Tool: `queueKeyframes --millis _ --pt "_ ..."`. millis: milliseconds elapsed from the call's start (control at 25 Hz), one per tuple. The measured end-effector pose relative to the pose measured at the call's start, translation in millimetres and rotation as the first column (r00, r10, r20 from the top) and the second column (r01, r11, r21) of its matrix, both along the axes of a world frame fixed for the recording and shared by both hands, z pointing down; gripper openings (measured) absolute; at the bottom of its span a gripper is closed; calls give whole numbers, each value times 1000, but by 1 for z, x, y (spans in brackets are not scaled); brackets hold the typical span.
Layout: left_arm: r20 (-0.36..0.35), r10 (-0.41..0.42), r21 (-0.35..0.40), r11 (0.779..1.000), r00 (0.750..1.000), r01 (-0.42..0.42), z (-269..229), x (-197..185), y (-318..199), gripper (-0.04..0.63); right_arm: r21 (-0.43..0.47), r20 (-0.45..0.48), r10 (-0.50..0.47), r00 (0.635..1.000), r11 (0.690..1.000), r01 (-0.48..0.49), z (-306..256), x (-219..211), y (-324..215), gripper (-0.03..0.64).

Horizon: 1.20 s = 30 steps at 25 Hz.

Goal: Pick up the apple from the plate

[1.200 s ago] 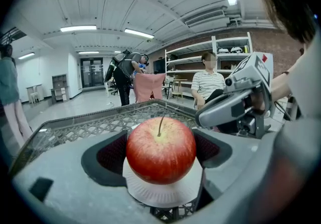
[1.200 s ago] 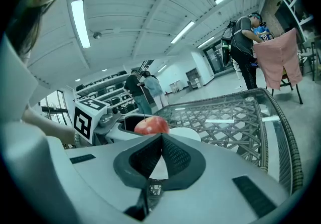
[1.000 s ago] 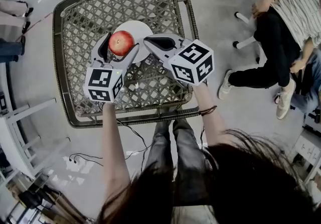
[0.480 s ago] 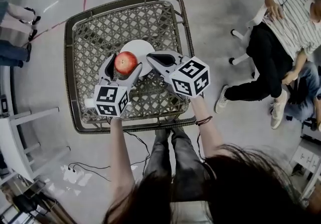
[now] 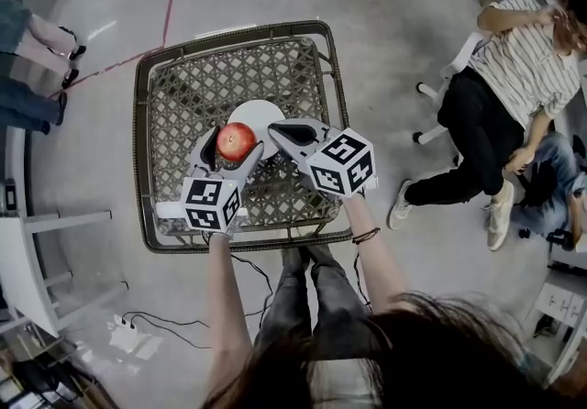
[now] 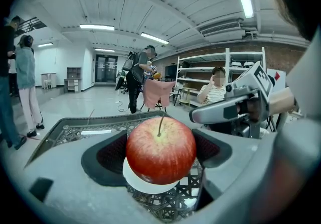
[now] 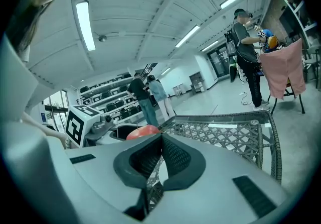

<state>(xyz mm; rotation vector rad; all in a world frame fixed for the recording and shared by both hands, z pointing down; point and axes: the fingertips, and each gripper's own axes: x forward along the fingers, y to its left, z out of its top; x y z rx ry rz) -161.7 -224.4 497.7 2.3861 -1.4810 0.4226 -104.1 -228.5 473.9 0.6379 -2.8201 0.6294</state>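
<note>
Here, both arms are stretched forward over the square lattice-woven desk (image 5: 174, 105) with its dark rim. The left claw (image 5: 233, 143) is closed on the round red apple (image 6: 160, 150), one dark padded jaw pressed against each flank. The apple's short stem is turned upward, and pale speckles are seen on its skin. It is held over the near edge of the round white plate (image 5: 261, 114); contact with the plate cannot be judged. The right claw (image 7: 161, 136) is held just beside it, jaws together at the tips, with nothing between them. A smooth grey floor (image 5: 404, 31) surrounds the desk. A seated person in a striped shirt (image 5: 527, 59) is seen to the right, and strip lights (image 6: 98, 27) run along the ceiling.
</note>
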Motion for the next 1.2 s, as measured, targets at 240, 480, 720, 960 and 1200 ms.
queueKeyframes --millis 240,480,720,960,1200 --pt "-35 -21 6 1000 999 22 -22 2 14 413 14 14 5 1000 1000 -6 -21 2 11 9" --pt "-68 -37 12 999 997 38 -42 1 32 414 28 32 12 999 1000 -13 -41 3 22 9" --pt "-79 -44 17 999 996 46 -59 2 43 413 39 40 9 999 999 -11 -56 3 33 9" --pt "-85 -48 27 998 995 50 -73 2 52 414 50 44 0 999 999 -2 -67 0 42 9" --pt "-111 -42 34 998 993 46 -87 6 62 414 70 53 -9 999 998 5 -83 -3 50 9"
